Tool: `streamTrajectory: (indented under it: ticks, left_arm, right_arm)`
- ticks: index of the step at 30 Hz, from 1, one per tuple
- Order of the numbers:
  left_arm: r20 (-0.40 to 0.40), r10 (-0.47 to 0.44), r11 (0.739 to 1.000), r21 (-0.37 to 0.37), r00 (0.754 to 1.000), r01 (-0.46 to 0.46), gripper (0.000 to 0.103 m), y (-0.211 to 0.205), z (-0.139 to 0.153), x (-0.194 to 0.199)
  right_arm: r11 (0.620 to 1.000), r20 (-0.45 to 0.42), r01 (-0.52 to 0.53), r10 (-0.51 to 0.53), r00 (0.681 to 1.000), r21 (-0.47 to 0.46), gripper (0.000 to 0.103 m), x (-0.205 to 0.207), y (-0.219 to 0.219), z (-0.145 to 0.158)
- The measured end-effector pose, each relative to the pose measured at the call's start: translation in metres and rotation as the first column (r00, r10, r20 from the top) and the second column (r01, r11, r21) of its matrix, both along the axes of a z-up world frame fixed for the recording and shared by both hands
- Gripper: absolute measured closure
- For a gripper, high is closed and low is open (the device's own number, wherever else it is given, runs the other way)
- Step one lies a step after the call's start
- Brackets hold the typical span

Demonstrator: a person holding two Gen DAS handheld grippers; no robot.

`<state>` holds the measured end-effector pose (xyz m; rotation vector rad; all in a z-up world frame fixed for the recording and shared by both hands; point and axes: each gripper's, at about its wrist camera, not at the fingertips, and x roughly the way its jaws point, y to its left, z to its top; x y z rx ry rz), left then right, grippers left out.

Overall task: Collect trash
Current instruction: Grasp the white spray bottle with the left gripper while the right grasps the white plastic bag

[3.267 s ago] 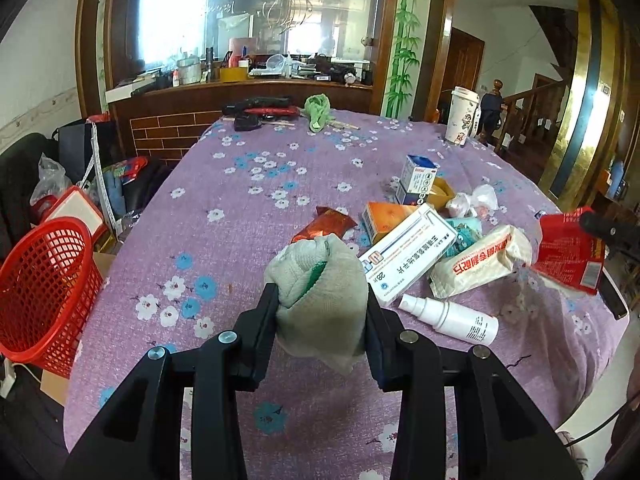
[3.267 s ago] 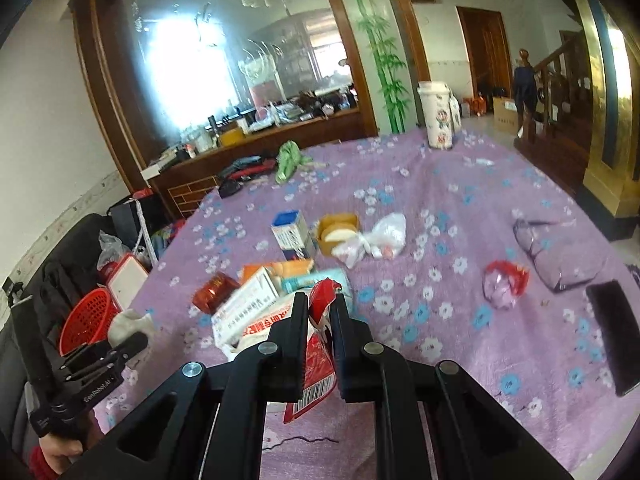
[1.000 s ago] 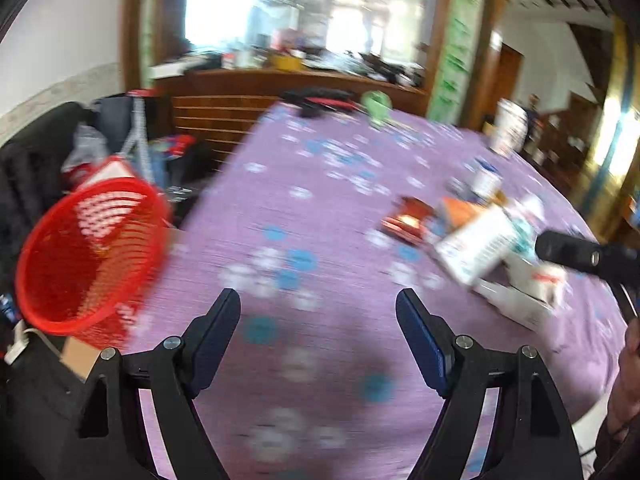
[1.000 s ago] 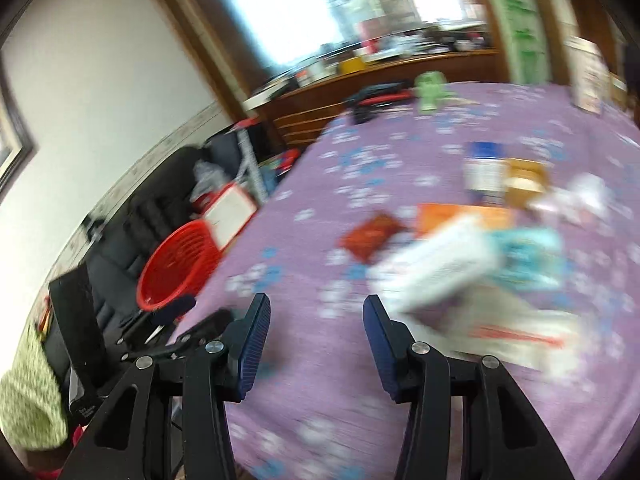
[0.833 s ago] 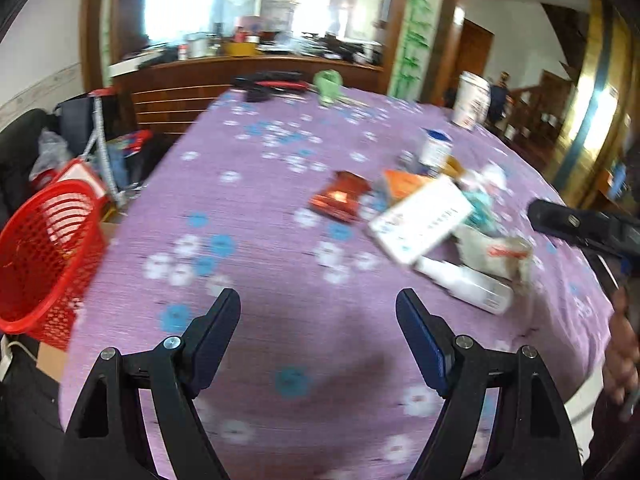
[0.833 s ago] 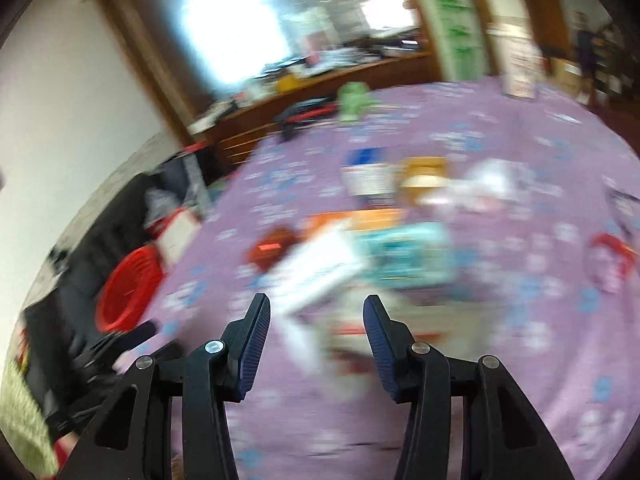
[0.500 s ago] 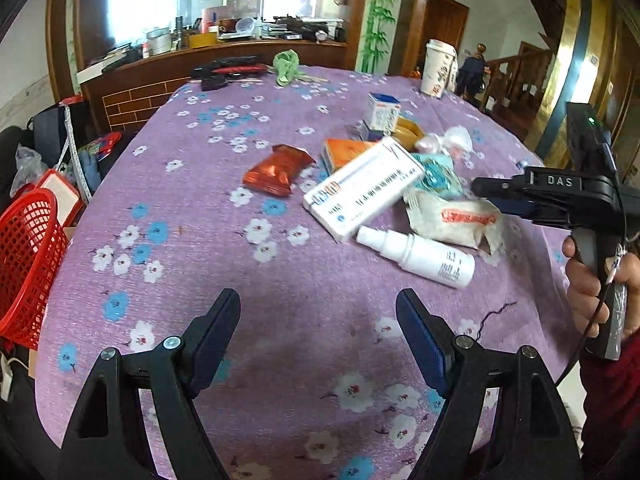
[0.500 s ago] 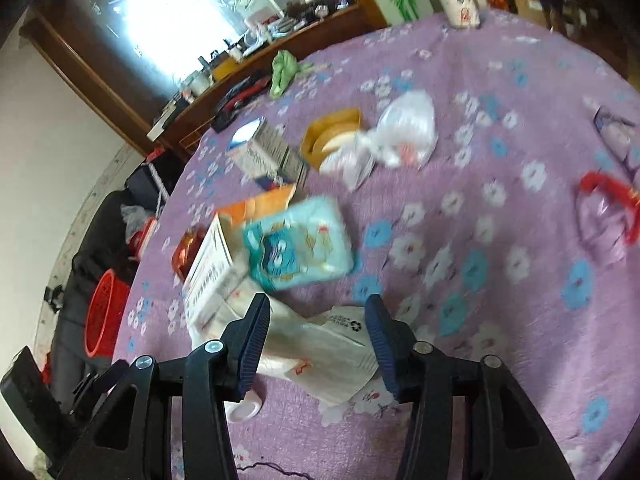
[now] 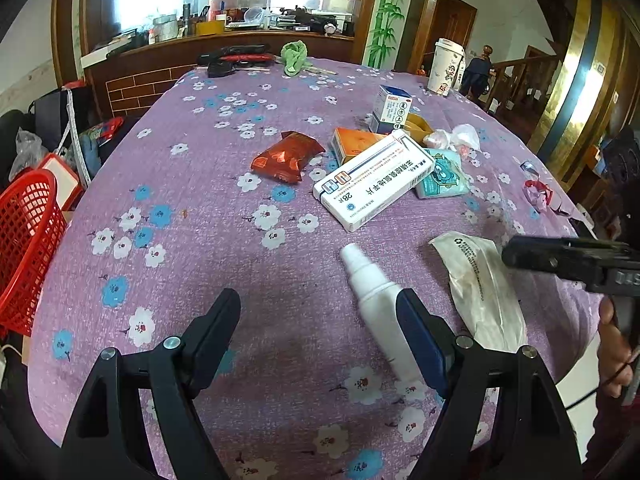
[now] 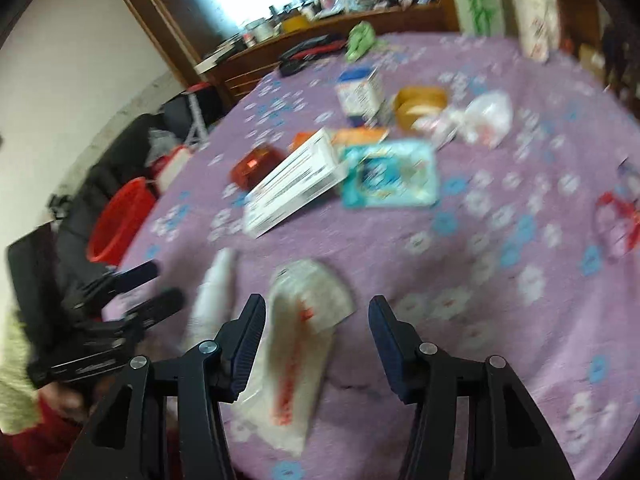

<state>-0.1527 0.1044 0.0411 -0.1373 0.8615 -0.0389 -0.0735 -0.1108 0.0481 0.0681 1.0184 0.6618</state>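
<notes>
My left gripper [image 9: 318,330] is open and empty, low over the purple flowered tablecloth [image 9: 192,264]. A white spray bottle [image 9: 374,294] lies just inside its right finger. My right gripper [image 10: 316,330] is open and empty, with a white wrapper with red print [image 10: 298,344] lying between its fingers. The same wrapper [image 9: 480,288] shows in the left wrist view. The red trash basket [image 9: 24,248] stands off the table's left edge and also shows in the right wrist view [image 10: 120,218].
Further back lie a long white medicine box [image 9: 372,184], a red foil packet [image 9: 286,156], an orange box [image 9: 352,144], a teal tissue pack [image 9: 442,176], a blue-white box [image 9: 394,106], crumpled plastic [image 9: 460,138] and a paper cup [image 9: 446,66]. A red-and-clear wrapper [image 10: 618,216] lies right.
Both grippers, earlier shut on a grey cloth and a red packet, are now open and empty. They swung from the basket back to the table and came lower over the bottle and wrapper.
</notes>
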Motion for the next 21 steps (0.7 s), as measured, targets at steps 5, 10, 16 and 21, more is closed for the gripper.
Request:
streamTrajectory:
  ticks: [5,10,16,21]
  left_arm:
    - [0.003,-0.008,1.0,0.001,1.0,0.008,0.024,-0.002,0.003,-0.004]
    - [-0.019,-0.002,1.0,-0.014,1.0,0.002,0.024,-0.004,0.0,0.0]
    - [-0.037,-0.019,1.0,-0.011,0.999,0.018,0.024,-0.015,-0.002,0.003]
    - [-0.061,-0.033,0.999,0.009,0.998,0.033,0.024,-0.027,-0.007,0.007]
  right_arm:
    - [0.999,-0.034,-0.047,0.047,0.998,-0.004,0.045,-0.01,0.012,-0.004]
    - [0.997,-0.061,-0.048,0.045,0.997,-0.056,0.045,-0.017,0.025,-0.02]
    - [0.996,-0.034,-0.038,0.035,0.999,-0.075,0.074,-0.023,0.02,-0.026]
    - [0.999,0.014,0.012,-0.011,1.0,-0.046,0.088,-0.023,0.002,-0.011]
